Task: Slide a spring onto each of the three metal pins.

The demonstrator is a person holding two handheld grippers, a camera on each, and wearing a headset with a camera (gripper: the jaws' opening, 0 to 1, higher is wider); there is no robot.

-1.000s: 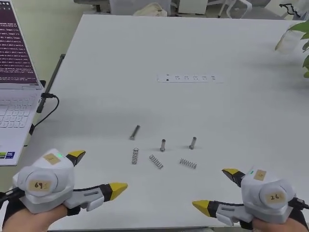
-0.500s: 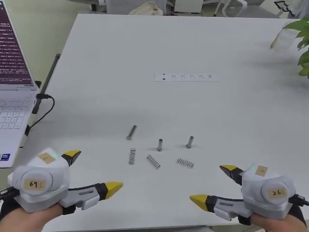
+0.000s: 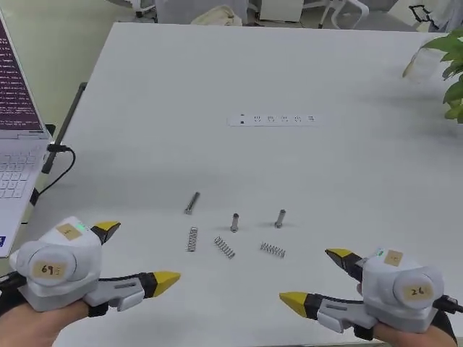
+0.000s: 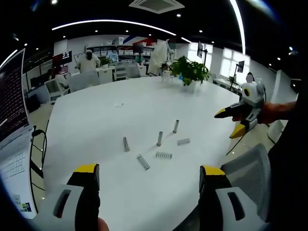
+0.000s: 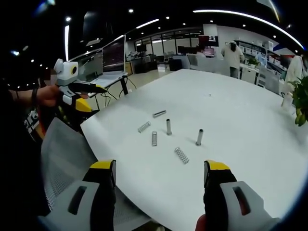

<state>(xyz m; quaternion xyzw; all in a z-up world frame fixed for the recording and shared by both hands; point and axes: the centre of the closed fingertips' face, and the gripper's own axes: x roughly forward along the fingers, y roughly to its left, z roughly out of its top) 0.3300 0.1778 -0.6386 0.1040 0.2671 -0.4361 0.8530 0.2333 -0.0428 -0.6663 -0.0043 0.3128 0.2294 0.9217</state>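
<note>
Three metal pins are on the white table: one lies on its side [image 3: 192,203] and two stand upright [image 3: 234,223] [image 3: 280,218]. Just in front of them lie three loose springs [image 3: 192,239] [image 3: 224,247] [image 3: 273,250]. My left gripper [image 3: 137,254] is open at the front left, well short of the springs. At the front right my right gripper [image 3: 314,277] is also open with nothing in it. The left gripper view has the pins [image 4: 159,138] and springs [image 4: 163,155] ahead of its open gripper [image 4: 149,171]. The right gripper view has a spring [image 5: 181,155] nearest its open gripper [image 5: 160,166].
A laptop [image 3: 14,144] with a black cable [image 3: 58,155] sits at the left edge. A white power strip [image 3: 275,119] lies mid-table, beyond the pins. A potted plant [image 3: 448,72] stands at the far right. A mesh chair [image 5: 62,159] is by the table's front edge.
The head camera has shifted a little. Pins and springs lie as before, and both grippers stay open near the front edge.
</note>
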